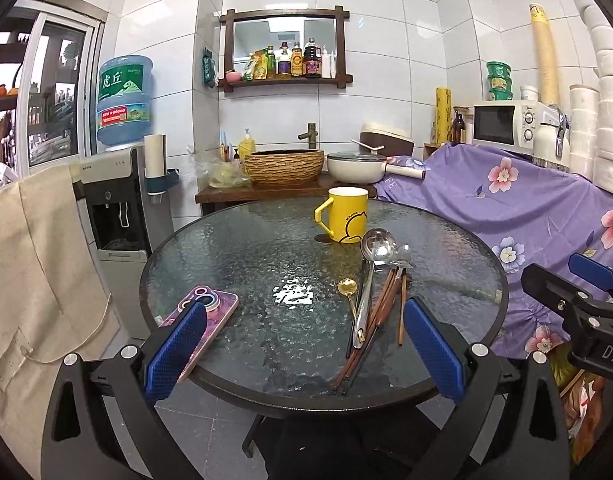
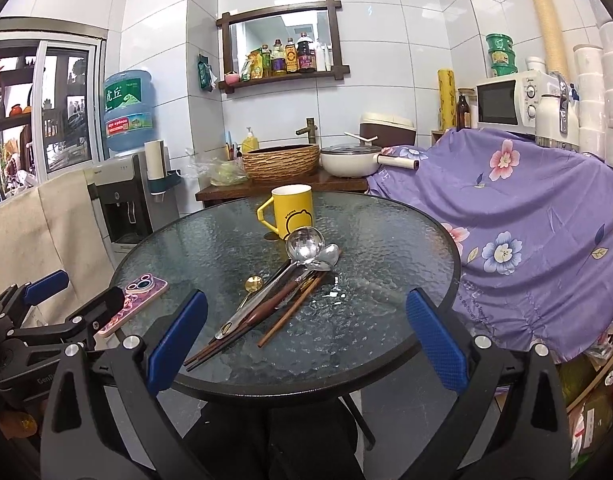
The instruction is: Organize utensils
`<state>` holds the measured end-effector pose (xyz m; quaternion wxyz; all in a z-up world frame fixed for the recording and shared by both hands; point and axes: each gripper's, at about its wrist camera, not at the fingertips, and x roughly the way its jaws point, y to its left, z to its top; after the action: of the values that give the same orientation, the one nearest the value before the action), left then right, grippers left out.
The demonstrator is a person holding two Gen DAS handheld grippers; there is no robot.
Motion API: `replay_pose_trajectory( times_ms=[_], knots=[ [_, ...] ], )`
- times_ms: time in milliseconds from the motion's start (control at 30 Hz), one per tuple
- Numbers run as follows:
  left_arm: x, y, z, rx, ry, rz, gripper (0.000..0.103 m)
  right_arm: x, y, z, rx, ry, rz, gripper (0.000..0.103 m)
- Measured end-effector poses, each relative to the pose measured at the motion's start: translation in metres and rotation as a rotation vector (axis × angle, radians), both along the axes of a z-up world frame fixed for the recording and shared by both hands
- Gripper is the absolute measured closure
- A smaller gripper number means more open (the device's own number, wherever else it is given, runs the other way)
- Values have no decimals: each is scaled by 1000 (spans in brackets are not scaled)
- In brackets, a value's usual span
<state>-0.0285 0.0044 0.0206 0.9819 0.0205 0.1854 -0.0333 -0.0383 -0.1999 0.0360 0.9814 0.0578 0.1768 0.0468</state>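
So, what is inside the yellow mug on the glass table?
Only the white inner wall near the rim of the yellow mug shows, and no utensil sticks out of it. Its bottom is hidden by its own wall. The utensils all lie on the table.

The big blue water jug (image 1: 124, 100) on the dispenser carries the white characters "虎丘" on its green label; the red band below has digits too small to make out. On the black body of the right claw (image 1: 604, 350), seen from the left wrist, white letters "DAS" show. The left claw body (image 2: 42, 380), seen from the right wrist, reads "GenR". The yellow mug's (image 1: 346, 214) small print is illegible.
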Motion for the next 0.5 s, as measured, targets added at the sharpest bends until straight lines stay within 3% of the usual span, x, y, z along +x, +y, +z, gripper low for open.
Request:
replay_pose_trajectory(
  times_ms=[500],
  knots=[
    [-1,-2,0,8,-2,-3,6,0,1,-1,-4,1,1,5]
  ],
)
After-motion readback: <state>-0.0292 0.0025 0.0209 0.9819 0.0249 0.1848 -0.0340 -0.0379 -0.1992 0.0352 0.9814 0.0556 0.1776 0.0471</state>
